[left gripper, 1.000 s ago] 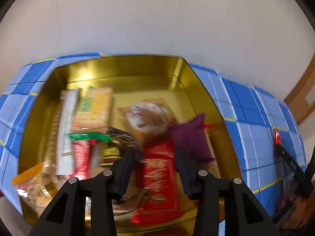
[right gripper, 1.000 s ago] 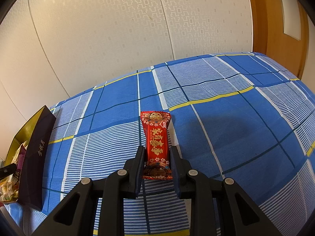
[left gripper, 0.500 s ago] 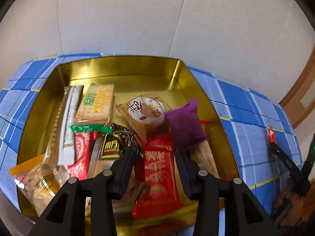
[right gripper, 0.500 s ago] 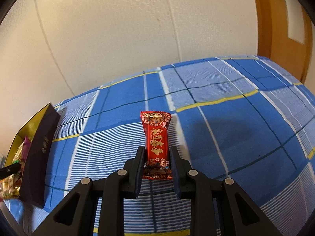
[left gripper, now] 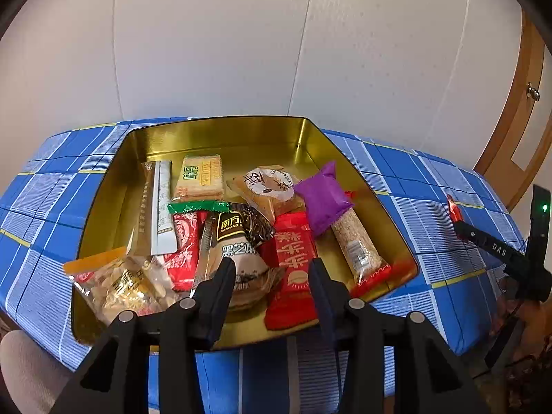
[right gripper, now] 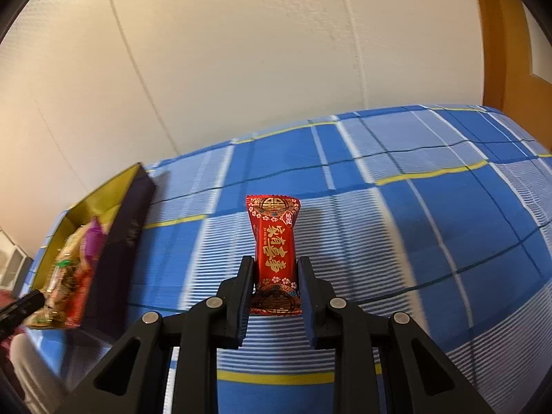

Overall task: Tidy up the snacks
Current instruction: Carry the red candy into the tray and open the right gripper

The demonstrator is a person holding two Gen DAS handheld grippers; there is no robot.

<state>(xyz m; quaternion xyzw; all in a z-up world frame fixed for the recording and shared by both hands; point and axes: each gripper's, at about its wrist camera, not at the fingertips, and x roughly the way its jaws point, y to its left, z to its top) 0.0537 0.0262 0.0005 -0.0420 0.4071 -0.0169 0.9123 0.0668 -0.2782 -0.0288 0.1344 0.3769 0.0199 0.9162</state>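
A blue plaid tablecloth [right gripper: 431,214] covers the table and fills the ground ahead of both pairs of jaws. On it sits a gold-lined tin box [left gripper: 310,138], dark on the outside, directly ahead of and below the left jaws; from the right jaws it lies well off to the left, seen edge-on.

The box holds a heap of wrapped snacks. Nearest the left jaws, just past their tips, are a brown-and-cream sesame packet [left gripper: 241,241] and a red packet with gold characters [left gripper: 293,258] that reaches the box's near rim. Left of the jaws lies a clear bag of pale biscuits [left gripper: 120,286], with a long white-and-gold stick sachet [left gripper: 160,207] behind it. Farther ahead are a yellow cracker pack [left gripper: 201,176] and a round pastry in a clear wrapper [left gripper: 267,184]. Ahead to the right are a purple pillow pack [left gripper: 324,200] and a sesame bar [left gripper: 357,241] with red ends.

The left gripper [left gripper: 272,276] hangs over the near edge of the box with its jaws apart and nothing pinched between them.

The right gripper [right gripper: 274,272] is clamped on a red candy packet [right gripper: 274,241] printed with gold characters, which stands up lengthwise out of the jaws, above the cloth.
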